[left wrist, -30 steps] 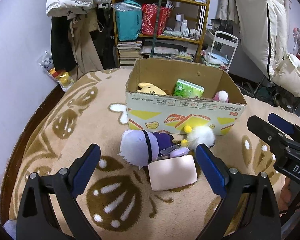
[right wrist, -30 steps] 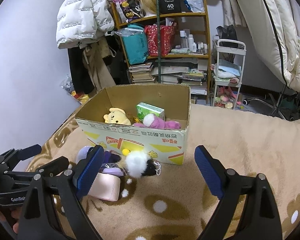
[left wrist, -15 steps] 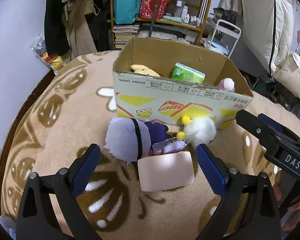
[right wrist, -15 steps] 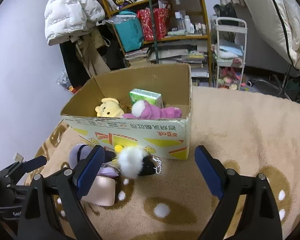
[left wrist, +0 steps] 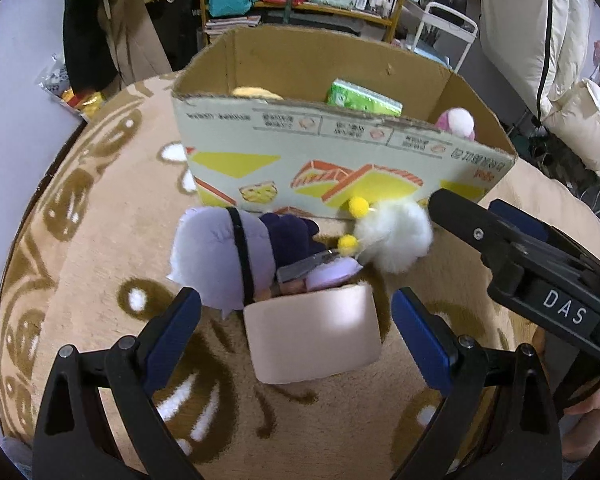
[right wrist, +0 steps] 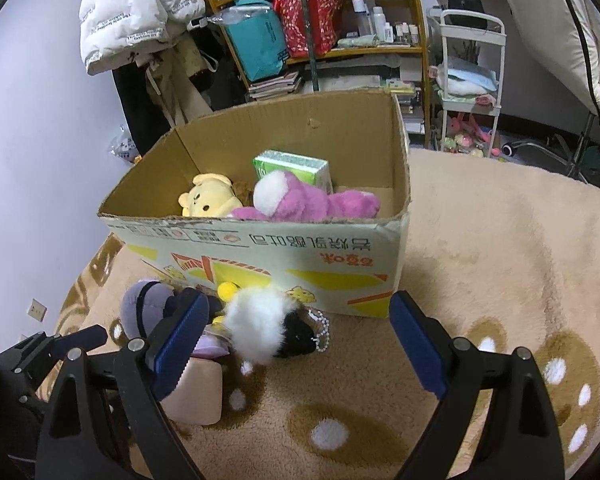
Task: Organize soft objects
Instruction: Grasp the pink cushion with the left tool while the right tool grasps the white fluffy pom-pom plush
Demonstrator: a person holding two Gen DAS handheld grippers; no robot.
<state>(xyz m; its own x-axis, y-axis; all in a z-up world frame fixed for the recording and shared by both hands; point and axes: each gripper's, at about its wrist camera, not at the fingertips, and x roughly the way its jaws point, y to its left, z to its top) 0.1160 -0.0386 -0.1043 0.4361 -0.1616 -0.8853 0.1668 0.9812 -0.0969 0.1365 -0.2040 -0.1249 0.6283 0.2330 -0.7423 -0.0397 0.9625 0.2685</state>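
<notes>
Your view takes in a cluttered room: a shelf unit (right wrist: 320, 32) stands against the far wall, its top cut off, with a white jacket (right wrist: 136, 8) hanging beside it. Under everything lies a tan rug (right wrist: 500, 260) with brown and white marks; what it rests on you cannot make out.

The box (right wrist: 268, 252) stands open toward the rug's far edge. From your left wrist its near wall hides most of the contents; from the right you see a yellow plush (right wrist: 208, 200), a pink plush (right wrist: 308, 200) and a green pack (right wrist: 292, 166) inside.

Against the box's near wall lie a purple plush (left wrist: 224, 256), a white pom (left wrist: 396, 236) whose dark half shows only from the right, and a pink pad (left wrist: 316, 336) just in front.

Your left gripper (left wrist: 296, 332) hangs over the pad, fingers wide apart, nothing clamped. Your right gripper (right wrist: 296, 340) stands over the pom, fingers likewise apart and empty.
</notes>
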